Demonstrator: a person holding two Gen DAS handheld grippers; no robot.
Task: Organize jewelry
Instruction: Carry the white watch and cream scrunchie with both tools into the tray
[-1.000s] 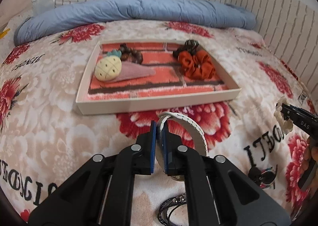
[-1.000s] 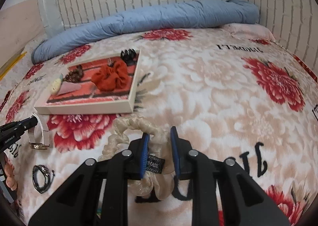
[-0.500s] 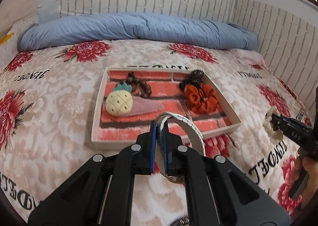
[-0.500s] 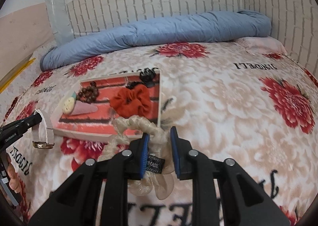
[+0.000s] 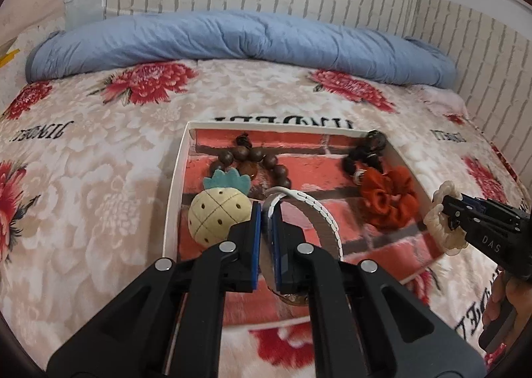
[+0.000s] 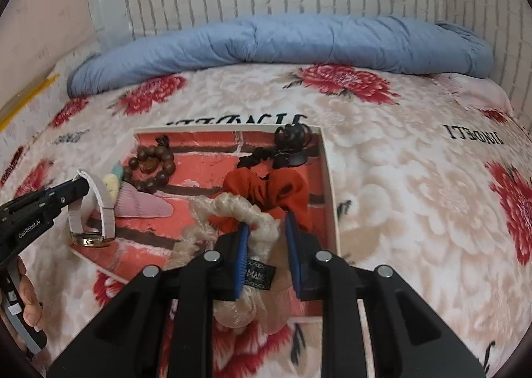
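My left gripper (image 5: 266,215) is shut on the white strap of a watch (image 5: 319,211) and holds it over the shallow white tray (image 5: 173,185). The watch and left gripper also show in the right wrist view (image 6: 99,208). My right gripper (image 6: 266,231) has its jaws parted; the cream scrunchie (image 6: 232,208) still hangs against the left pad above the tray's near right part. In the left wrist view the scrunchie (image 5: 442,228) sits at the right gripper's tip. The tray holds a pineapple clip (image 5: 217,211), a wooden bead bracelet (image 5: 256,161), an orange scrunchie (image 5: 389,198) and black hair ties (image 6: 289,141).
The tray lies on a floral blanket (image 6: 415,195) over a bed. A rolled blue quilt (image 5: 232,42) lies along the back against a brick-pattern wall. The tray's right wall (image 6: 329,178) stands just right of my right gripper.
Both grippers have moved forward and now hang over the tray. The right gripper's jaws have opened wider around the cream scrunchie. The left still grips the watch.
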